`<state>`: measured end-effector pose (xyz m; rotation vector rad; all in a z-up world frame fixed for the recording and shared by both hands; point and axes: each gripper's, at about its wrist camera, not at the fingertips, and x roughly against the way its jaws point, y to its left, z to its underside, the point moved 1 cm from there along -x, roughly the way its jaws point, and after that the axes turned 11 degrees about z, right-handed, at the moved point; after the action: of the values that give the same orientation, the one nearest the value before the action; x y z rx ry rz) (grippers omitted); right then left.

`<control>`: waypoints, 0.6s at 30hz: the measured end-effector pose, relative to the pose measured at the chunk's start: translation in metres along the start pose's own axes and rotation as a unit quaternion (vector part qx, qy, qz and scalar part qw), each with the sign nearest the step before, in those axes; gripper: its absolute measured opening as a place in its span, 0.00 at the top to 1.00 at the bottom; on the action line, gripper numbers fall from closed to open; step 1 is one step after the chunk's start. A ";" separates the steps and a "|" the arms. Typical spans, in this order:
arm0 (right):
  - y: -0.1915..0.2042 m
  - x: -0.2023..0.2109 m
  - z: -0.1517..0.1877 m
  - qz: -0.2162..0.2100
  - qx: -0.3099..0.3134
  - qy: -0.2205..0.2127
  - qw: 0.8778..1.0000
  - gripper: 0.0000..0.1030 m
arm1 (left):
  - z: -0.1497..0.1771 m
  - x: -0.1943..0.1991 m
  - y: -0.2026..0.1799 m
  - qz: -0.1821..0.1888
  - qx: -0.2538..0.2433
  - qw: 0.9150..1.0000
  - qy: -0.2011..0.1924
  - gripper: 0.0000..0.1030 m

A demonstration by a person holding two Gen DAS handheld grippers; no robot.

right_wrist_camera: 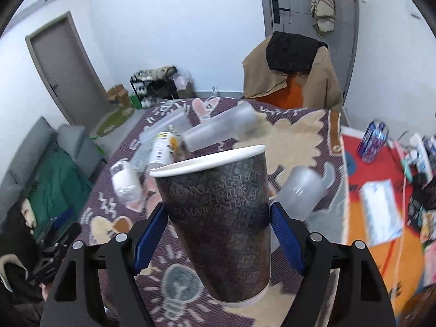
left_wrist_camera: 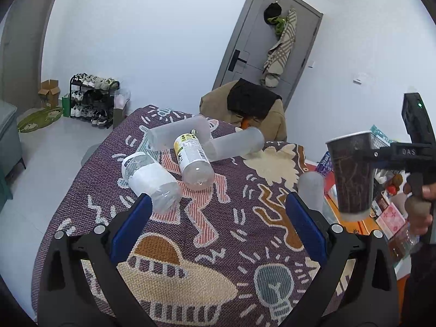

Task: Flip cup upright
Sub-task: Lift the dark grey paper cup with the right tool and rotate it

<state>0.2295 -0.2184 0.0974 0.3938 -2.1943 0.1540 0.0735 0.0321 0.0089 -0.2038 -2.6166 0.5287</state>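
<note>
Bottles (left_wrist_camera: 174, 163) crowding far cloth (left_wrist_camera: 218, 239), frosted tumbler (left_wrist_camera: 312, 190) right, near cloth open

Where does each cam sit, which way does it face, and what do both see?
Left wrist: on the left gripper, above the patterned cloth, facing the door; own open blue-padded fingers show, plus the person's right hand.
Right wrist: on the right gripper, facing the same door; fingers clamp the cup, mouth up.
Shared: cup, cloth, bottles, door.
</note>
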 end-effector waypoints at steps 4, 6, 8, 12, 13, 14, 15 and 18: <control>0.007 0.004 0.032 -0.037 -0.054 -0.006 0.998 0.26 | 0.000 0.008 0.000 0.003 -0.010 1.000 0.003 0.06; 0.009 0.005 0.049 -0.053 -0.086 -0.011 0.995 0.26 | 0.001 0.011 0.002 0.002 -0.013 1.000 0.006 0.06; 0.009 0.005 0.061 -0.063 -0.111 -0.015 0.992 0.26 | 0.002 0.013 0.002 0.002 -0.014 1.000 0.009 0.06; 0.013 0.002 0.083 -0.069 -0.146 -0.019 0.987 0.26 | 0.004 0.018 0.003 0.002 -0.018 1.000 0.015 0.06; 0.015 0.001 0.088 -0.069 -0.150 -0.019 0.986 0.26 | 0.005 0.020 0.002 0.003 -0.019 1.000 0.016 0.06; 0.016 0.000 0.091 -0.071 -0.153 -0.017 0.985 0.26 | 0.005 0.020 0.002 0.003 -0.021 1.000 0.017 0.06; 0.019 -0.003 0.096 -0.075 -0.157 -0.015 0.985 0.26 | 0.005 0.022 0.001 0.003 -0.024 1.000 0.019 0.06; 0.023 -0.011 0.106 -0.079 -0.163 -0.004 0.983 0.26 | 0.008 0.025 0.000 0.004 -0.030 0.999 0.025 0.06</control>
<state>0.1478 -0.2204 0.0243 0.3798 -2.1360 -0.2915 0.0481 0.0349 0.0123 -0.2443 -2.5868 0.4431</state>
